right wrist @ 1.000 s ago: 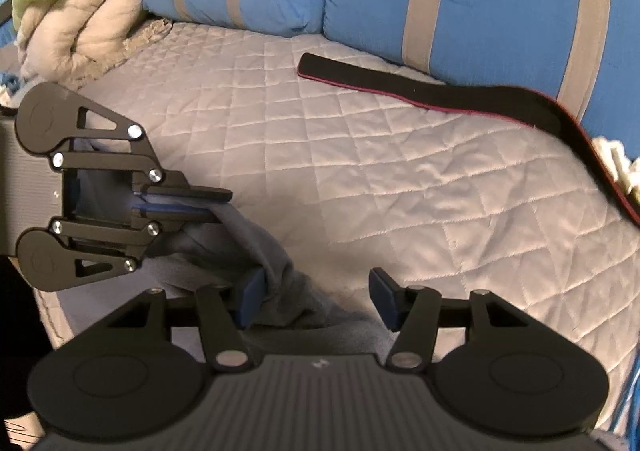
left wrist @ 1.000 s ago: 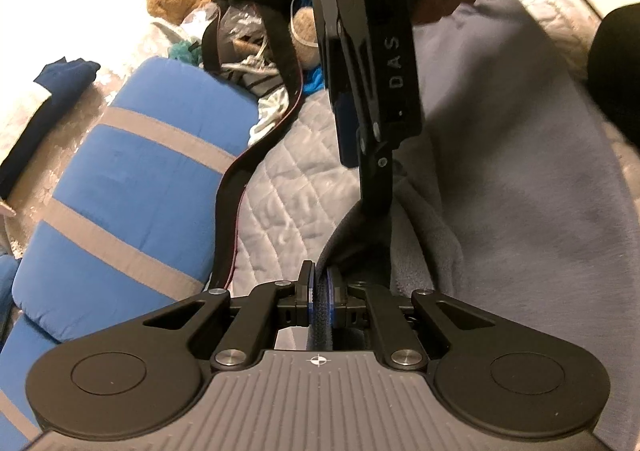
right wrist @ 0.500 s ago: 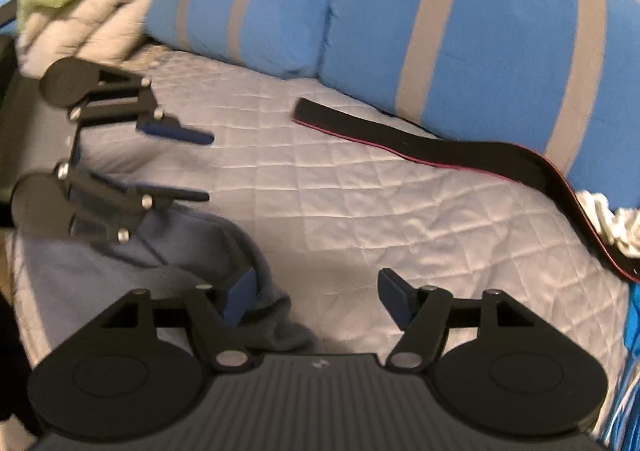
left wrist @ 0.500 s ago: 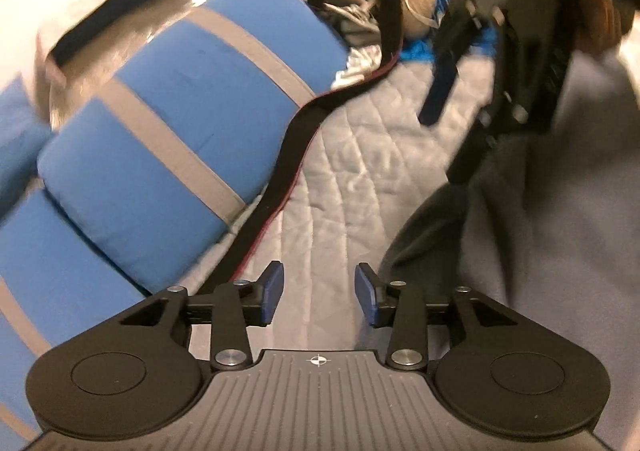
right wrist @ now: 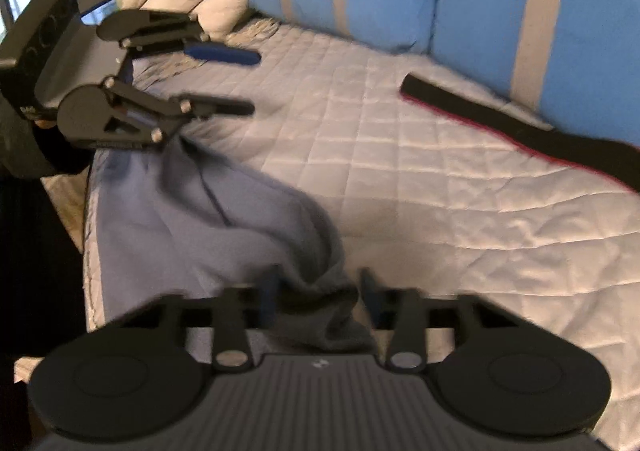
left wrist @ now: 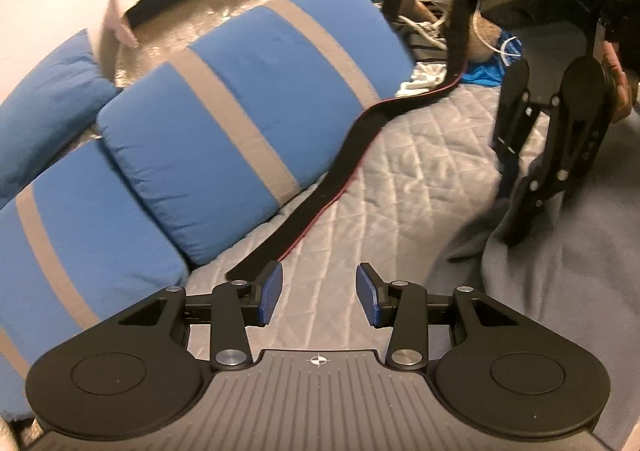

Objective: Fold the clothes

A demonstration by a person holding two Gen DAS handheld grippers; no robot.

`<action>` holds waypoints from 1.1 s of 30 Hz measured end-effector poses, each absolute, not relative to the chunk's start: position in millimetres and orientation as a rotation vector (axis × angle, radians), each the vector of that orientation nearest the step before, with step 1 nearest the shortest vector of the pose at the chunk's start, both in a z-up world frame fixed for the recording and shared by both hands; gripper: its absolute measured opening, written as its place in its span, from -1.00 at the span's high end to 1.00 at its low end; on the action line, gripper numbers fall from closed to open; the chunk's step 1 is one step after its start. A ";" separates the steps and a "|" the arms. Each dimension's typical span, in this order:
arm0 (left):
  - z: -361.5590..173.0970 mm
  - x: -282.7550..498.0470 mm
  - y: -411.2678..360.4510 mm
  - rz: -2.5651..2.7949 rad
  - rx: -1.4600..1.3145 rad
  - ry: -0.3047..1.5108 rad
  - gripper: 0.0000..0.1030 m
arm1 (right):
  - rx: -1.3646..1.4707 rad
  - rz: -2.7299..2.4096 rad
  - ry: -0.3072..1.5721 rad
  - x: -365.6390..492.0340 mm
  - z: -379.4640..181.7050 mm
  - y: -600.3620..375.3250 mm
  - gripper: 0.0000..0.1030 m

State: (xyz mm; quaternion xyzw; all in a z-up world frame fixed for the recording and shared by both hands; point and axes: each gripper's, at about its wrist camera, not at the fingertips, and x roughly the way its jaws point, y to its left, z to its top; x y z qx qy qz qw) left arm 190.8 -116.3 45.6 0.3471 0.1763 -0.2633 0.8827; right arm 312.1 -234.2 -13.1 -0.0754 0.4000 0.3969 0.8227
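Quilted bed (right wrist: 440, 187); blurred gripper (right wrist: 316, 293) around garment (right wrist: 224, 235).

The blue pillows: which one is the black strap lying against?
The big striped pillow in the middle of the left view. The black strap runs along its lower edge; the other blue pillows lie apart from it.

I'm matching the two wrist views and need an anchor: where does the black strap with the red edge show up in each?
Left wrist: black strap runs diagonally through the centre, beside the striped blue pillow.
Right wrist: strap lies right of centre on the quilt.
Shared landmark: that pillow.
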 end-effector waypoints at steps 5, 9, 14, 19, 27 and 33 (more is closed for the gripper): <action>43.5 203.0 -101.4 -0.466 0.707 0.392 0.24 | -0.140 0.837 0.806 336.6 -8.3 -239.9 0.75; 43.2 210.1 -88.0 -0.422 0.678 0.429 0.24 | -0.106 0.789 0.807 361.3 -4.2 -248.5 0.82; 43.6 208.1 -79.3 -0.409 0.673 0.448 0.24 | -0.121 0.719 0.864 374.5 -12.4 -240.1 0.45; 48.6 205.8 -70.8 -0.415 0.623 0.473 0.24 | -0.055 0.531 0.843 372.0 -5.9 -251.4 -0.42; 47.1 226.3 -70.6 -0.643 0.320 0.644 0.24 | -0.067 0.590 0.872 325.7 5.9 -265.8 -0.54; 30.6 247.7 -114.6 -0.816 0.194 0.728 0.24 | -0.093 0.536 0.868 285.3 9.5 -289.5 -0.59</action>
